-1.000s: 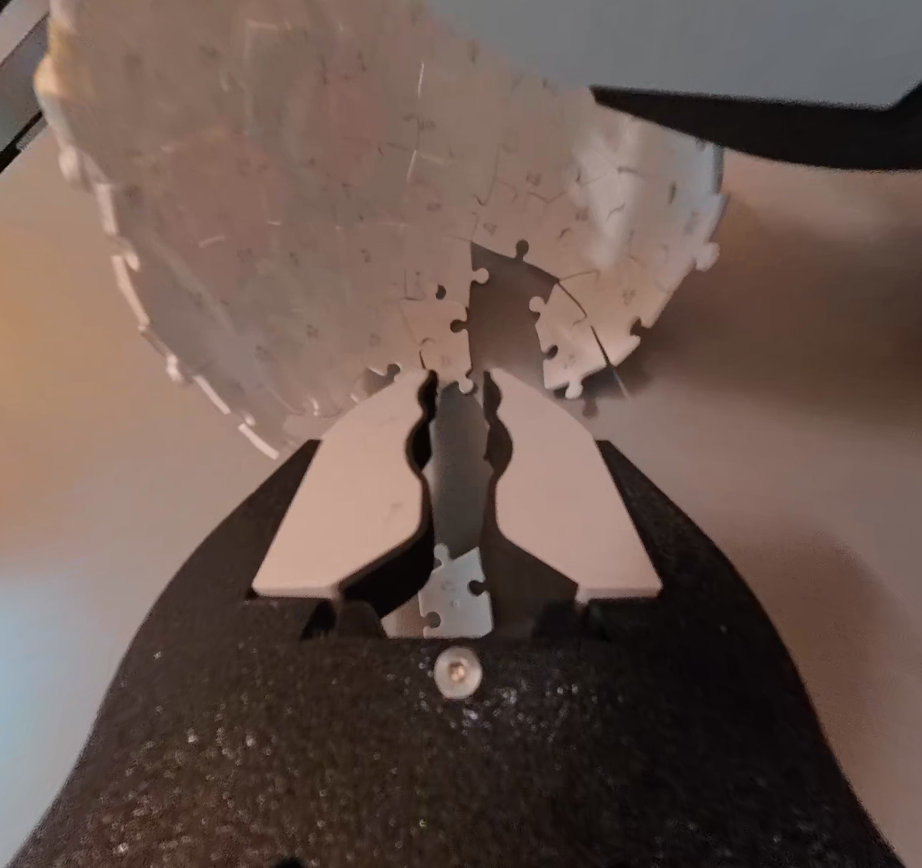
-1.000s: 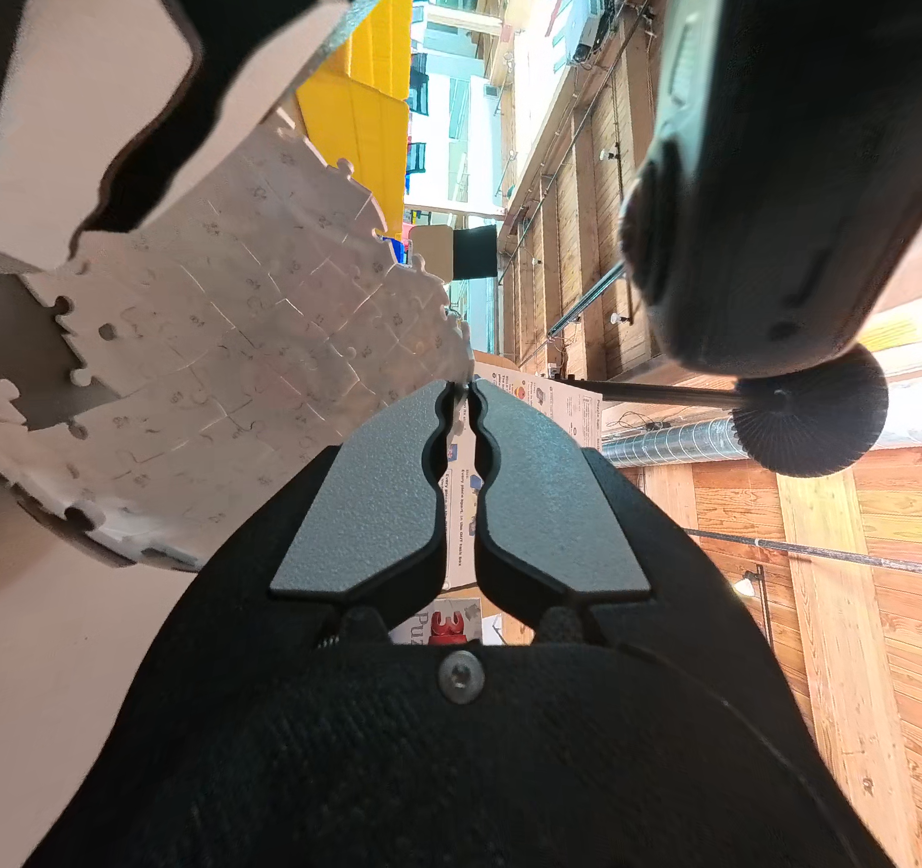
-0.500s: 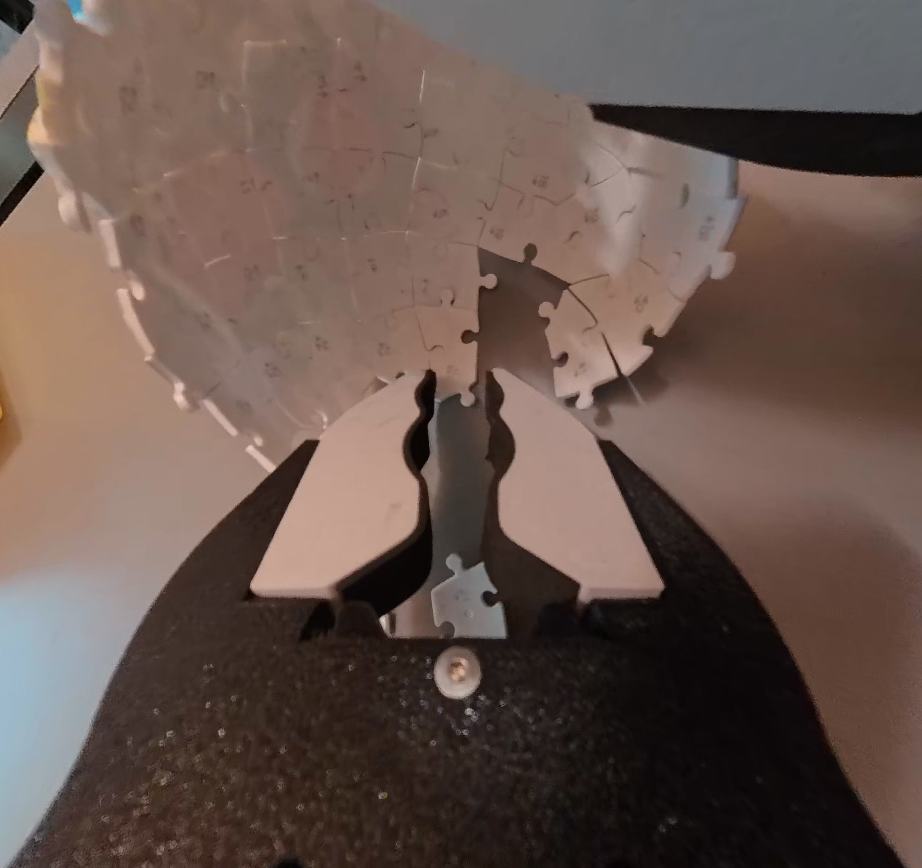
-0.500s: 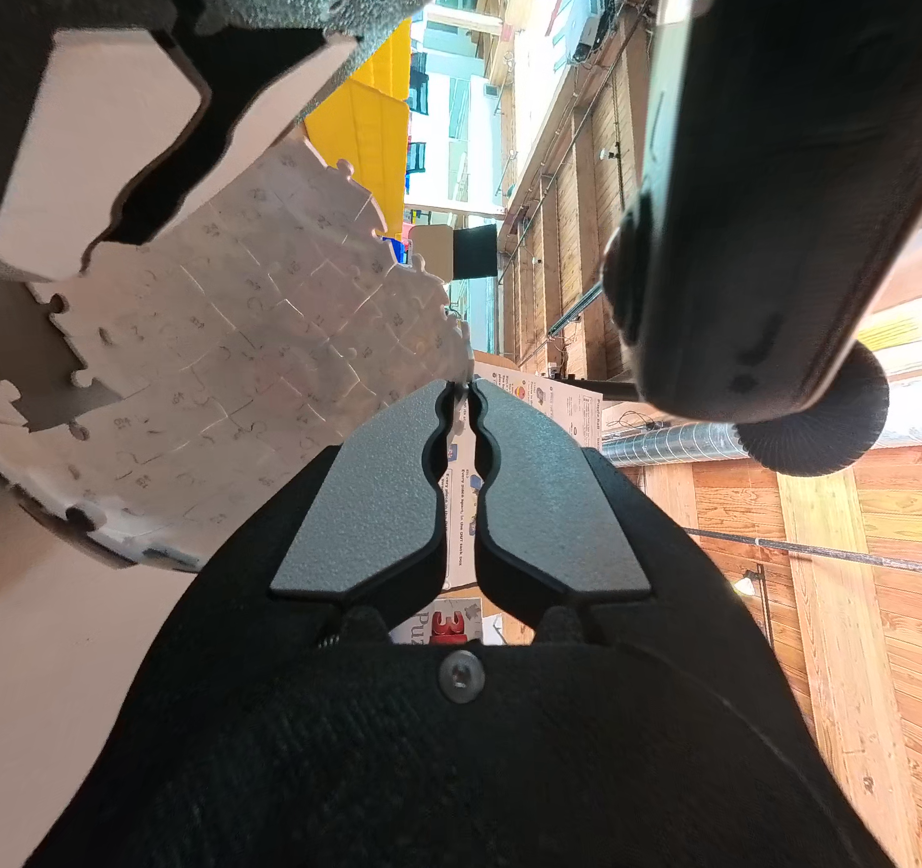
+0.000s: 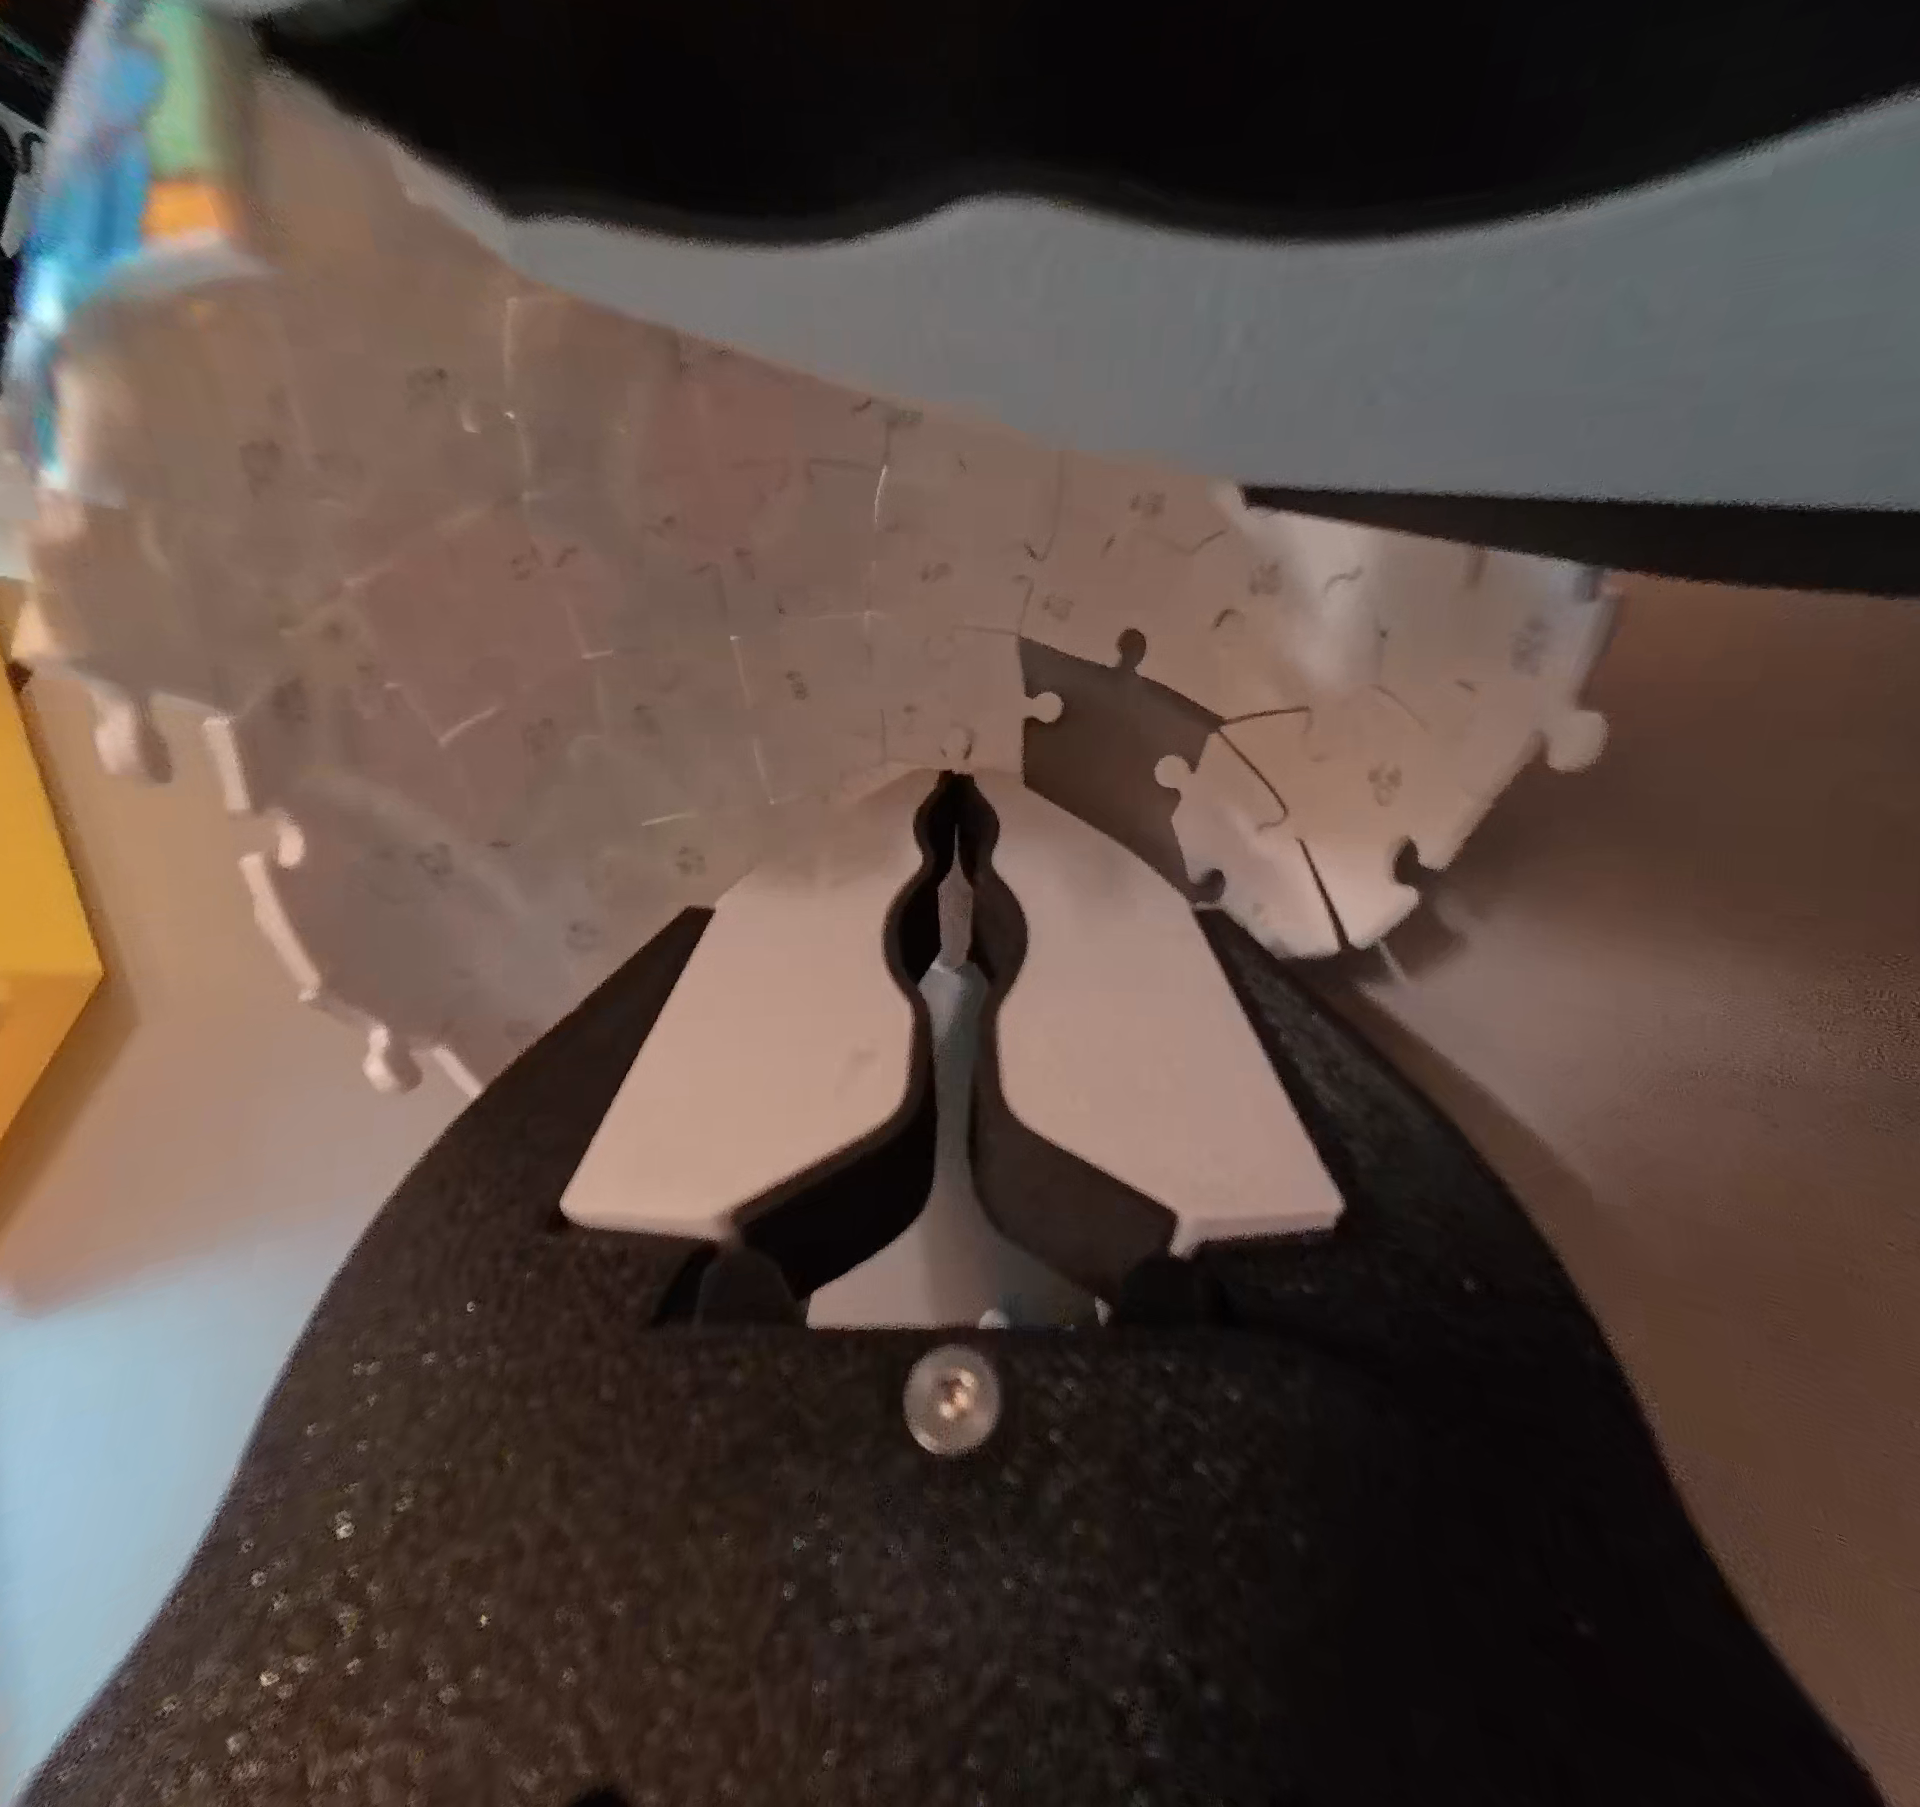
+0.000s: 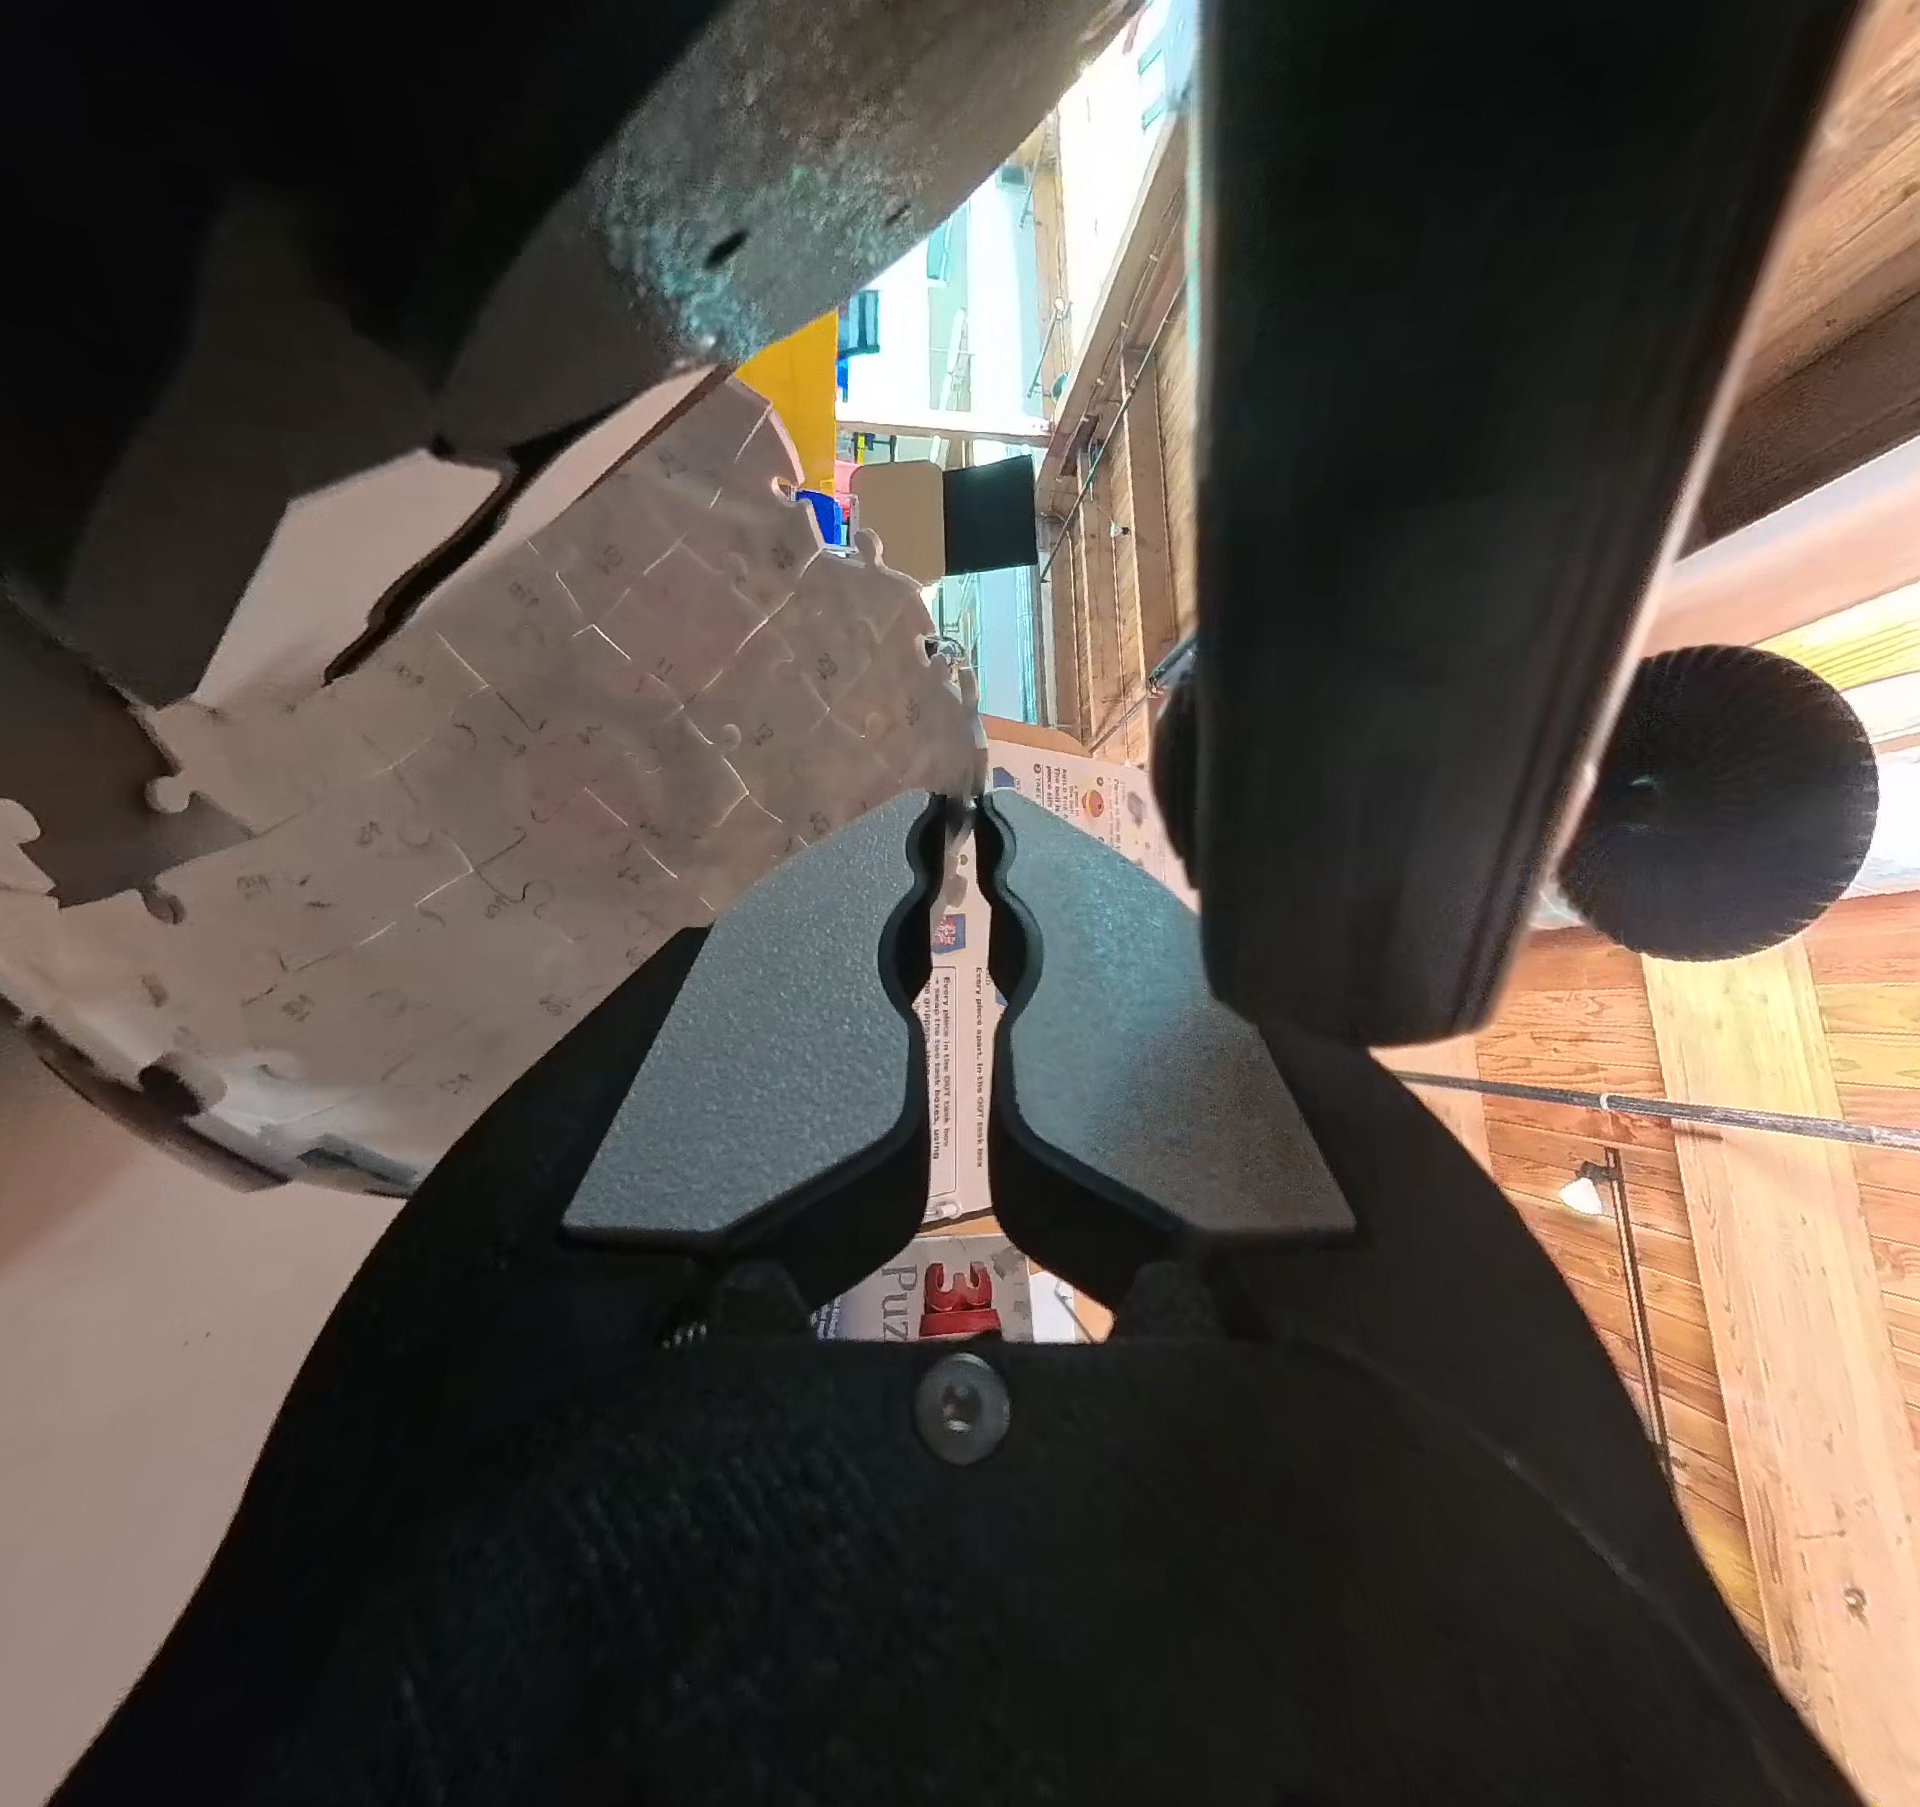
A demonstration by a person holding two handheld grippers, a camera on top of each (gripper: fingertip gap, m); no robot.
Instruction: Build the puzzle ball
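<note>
1. While the left gripper (image 5: pixel 958 807) pinches the lower rim of the puzzle ball shell (image 5: pixel 623 635), its jaws stand nearly together, with only a sliver between them.
2. Just right of that grip, the piece-shaped gap (image 5: pixel 1107 744) lies nearest this gripper.
3. At the shell's far edge, the right gripper (image 6: pixel 961 807) clamps the rim (image 6: pixel 951 739), jaws narrow.
4. Beyond the shell stands a cardboard box (image 6: pixel 1049 791).

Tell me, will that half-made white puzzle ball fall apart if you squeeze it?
Probably. The puzzle ball is a thin shell of small interlocked pieces with a gap, so it likely flexes and pops apart. It looks light, which suits both grippers pinching only its rim.
</note>
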